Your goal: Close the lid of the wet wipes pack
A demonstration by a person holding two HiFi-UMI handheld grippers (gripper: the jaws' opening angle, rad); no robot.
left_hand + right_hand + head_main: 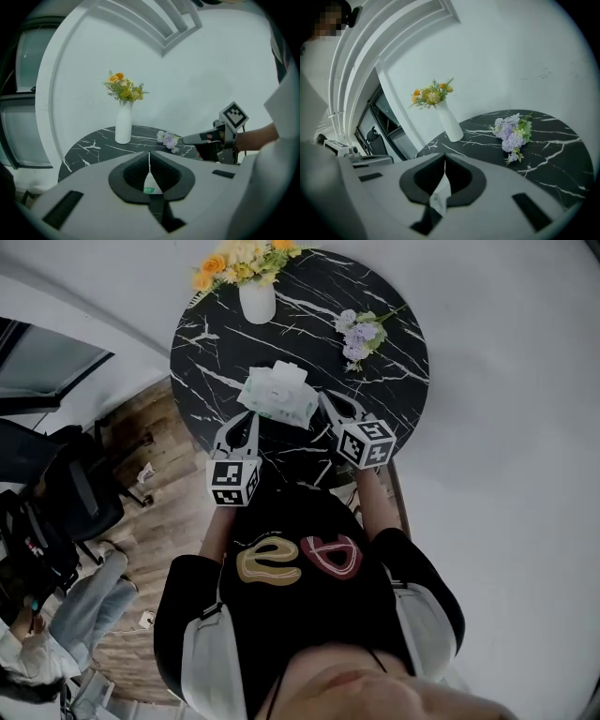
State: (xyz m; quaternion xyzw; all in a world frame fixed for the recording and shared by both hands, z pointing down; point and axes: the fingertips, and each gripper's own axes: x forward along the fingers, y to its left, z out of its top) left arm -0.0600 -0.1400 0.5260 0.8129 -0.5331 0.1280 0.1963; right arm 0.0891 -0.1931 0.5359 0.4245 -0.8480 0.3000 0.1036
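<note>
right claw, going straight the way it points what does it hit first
Probably the wet wipes pack: the shut right claw tilts down toward its nearer end. Depth is unclear; it might land on the black table beside it.

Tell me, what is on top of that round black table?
A white vase of yellow and orange flowers, a bunch of purple flowers and a wet wipes pack near the front edge. Anything beneath the pack is covered and cannot be seen.

One round table [398, 381], one wet wipes pack [277, 395], one white vase [257, 302], one purple flower bunch [359, 333].
</note>
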